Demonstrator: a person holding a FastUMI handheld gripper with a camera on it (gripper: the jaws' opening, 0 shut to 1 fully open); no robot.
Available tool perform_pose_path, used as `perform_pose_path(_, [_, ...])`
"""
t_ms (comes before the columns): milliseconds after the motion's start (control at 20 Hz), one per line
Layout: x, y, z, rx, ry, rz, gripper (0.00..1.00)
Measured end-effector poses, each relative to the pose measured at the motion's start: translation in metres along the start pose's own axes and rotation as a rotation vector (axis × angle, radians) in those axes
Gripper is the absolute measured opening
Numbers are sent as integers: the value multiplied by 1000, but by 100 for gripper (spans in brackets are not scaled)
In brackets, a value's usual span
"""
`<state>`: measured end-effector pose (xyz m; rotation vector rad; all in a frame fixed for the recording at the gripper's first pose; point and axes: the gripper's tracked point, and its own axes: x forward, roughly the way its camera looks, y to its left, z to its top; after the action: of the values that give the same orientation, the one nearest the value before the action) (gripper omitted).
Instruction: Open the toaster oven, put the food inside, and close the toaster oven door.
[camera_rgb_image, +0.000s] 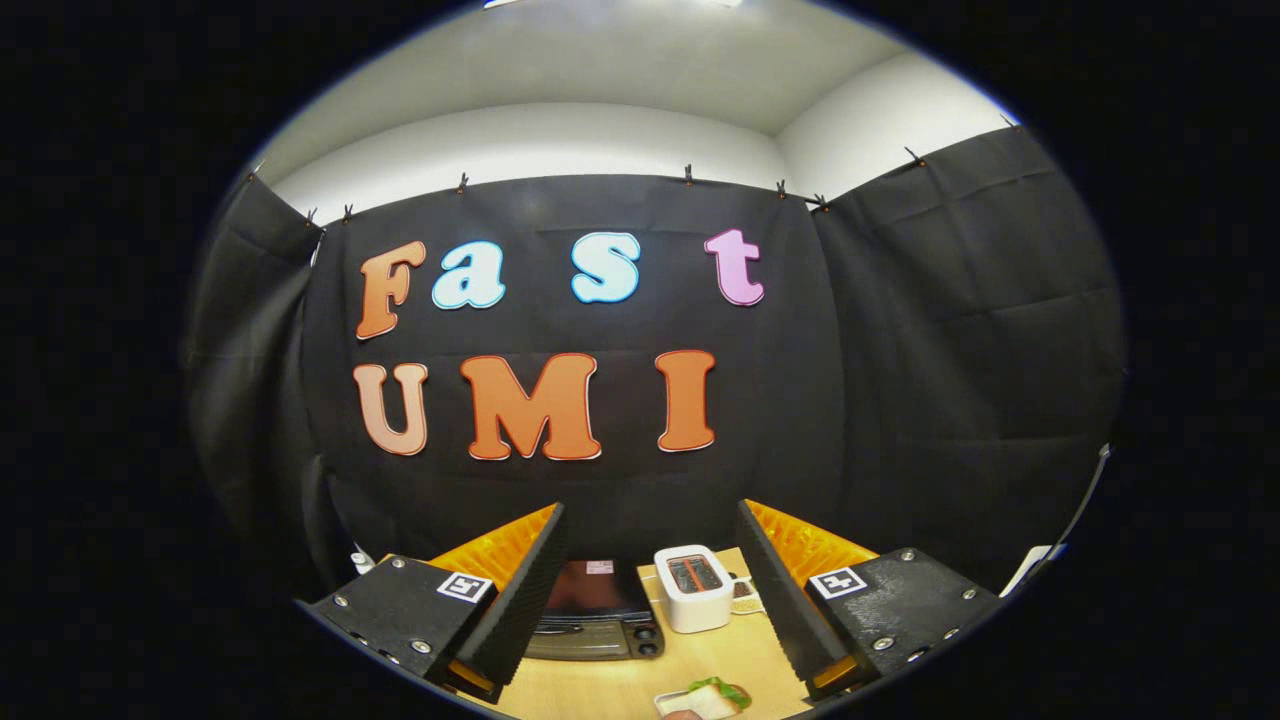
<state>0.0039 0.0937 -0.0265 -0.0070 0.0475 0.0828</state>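
Note:
A dark toaster oven (597, 612) sits on the wooden table (620, 685), beyond my fingers and partly hidden behind the left one; its glass door stands closed, with knobs at its right end. The food (712, 697), a sandwich with green lettuce on a small white dish, lies on the table nearer to me, between the fingers and toward the right one. My gripper (652, 585) hangs high above the table, open, with nothing between its fingers.
A white pop-up toaster (694, 587) stands just right of the toaster oven. A small patterned item (745, 597) lies behind it. The black cloth wall closes off the back and both sides of the table.

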Motion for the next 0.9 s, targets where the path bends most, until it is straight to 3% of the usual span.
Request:
perform_pose_path(450, [36,87,-85,-17,142,91,99])
perform_pose_path(700, [78,142,-173,9,276,182,99])
perform_pose_path(900, [119,148,-255,-40,395,150,100])
